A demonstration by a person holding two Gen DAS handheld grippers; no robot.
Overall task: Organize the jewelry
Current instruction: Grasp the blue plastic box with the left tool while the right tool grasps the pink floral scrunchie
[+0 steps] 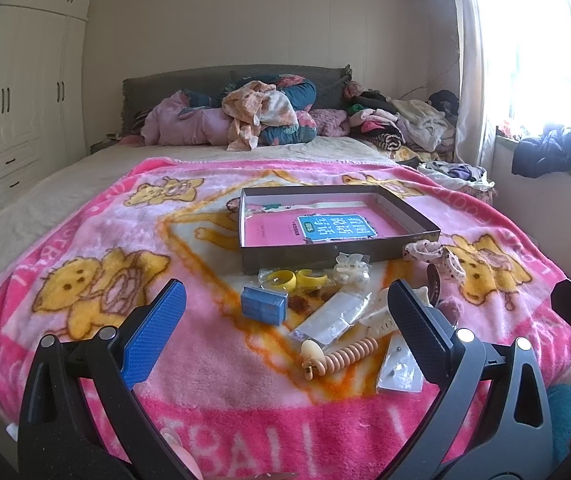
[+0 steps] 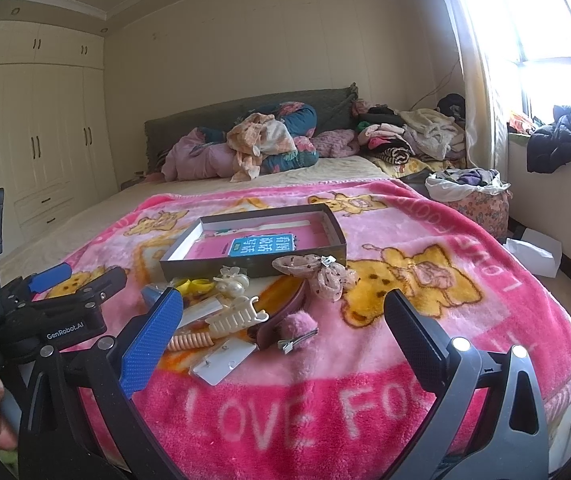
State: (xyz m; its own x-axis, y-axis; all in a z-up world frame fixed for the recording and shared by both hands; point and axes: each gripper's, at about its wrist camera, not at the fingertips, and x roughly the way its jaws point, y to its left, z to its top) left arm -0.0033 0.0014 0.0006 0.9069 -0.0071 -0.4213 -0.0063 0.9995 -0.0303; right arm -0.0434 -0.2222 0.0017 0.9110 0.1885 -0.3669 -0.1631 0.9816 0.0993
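Note:
A shallow dark box (image 1: 417,218) with a pink booklet inside lies on the pink blanket; it also shows in the right wrist view (image 2: 335,226). In front of it lies a pile of accessories: yellow bangles (image 1: 283,279), a blue box (image 1: 263,305), a coiled peach hair tie (image 1: 349,354), a cream claw clip (image 2: 233,317), a lace scrunchie (image 2: 325,276), a pink pom clip (image 2: 297,326) and an earring card (image 2: 221,362). My left gripper (image 1: 285,332) is open above the pile. My right gripper (image 2: 285,332) is open and empty, just right of the pile.
The pink bear blanket (image 1: 213,364) covers the bed's foot. Piled clothes and bedding (image 1: 261,118) sit at the headboard. White wardrobes (image 1: 17,92) stand at left. A laundry basket (image 2: 473,192) and a bright window are at right. The left gripper's body (image 2: 45,312) is in the right view's left side.

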